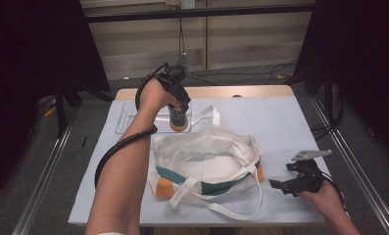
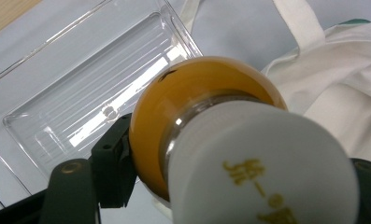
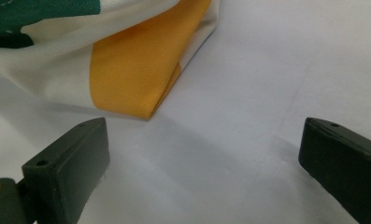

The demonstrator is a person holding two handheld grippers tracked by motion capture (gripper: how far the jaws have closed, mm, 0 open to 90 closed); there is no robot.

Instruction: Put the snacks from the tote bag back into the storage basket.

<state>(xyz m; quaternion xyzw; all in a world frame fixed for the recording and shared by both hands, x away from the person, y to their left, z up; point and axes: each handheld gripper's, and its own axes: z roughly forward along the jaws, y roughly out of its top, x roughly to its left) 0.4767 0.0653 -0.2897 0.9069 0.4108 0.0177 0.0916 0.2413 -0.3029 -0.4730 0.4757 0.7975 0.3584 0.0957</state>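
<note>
The left gripper point(image 1: 176, 108) clamps a smooth, probably slippery orange-bottomed bottle point(image 2: 206, 116) around its body, the clear tray point(image 2: 80, 107) beyond it, while the right gripper point(image 1: 296, 179) rests wide open, empty, beside the soft tote bag point(image 1: 206, 156).

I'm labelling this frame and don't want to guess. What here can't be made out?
- Jar label, left gripper view: gold print cut off by the bottom edge, unreadable.
- Jar body, high view: the left gripper and hand hide most of it.
- Inside of the tote bag, high view: folded cloth hides its bottom.
- Right gripper, high view: fingers too small and dark to judge; the right gripper view shows them apart.
</note>
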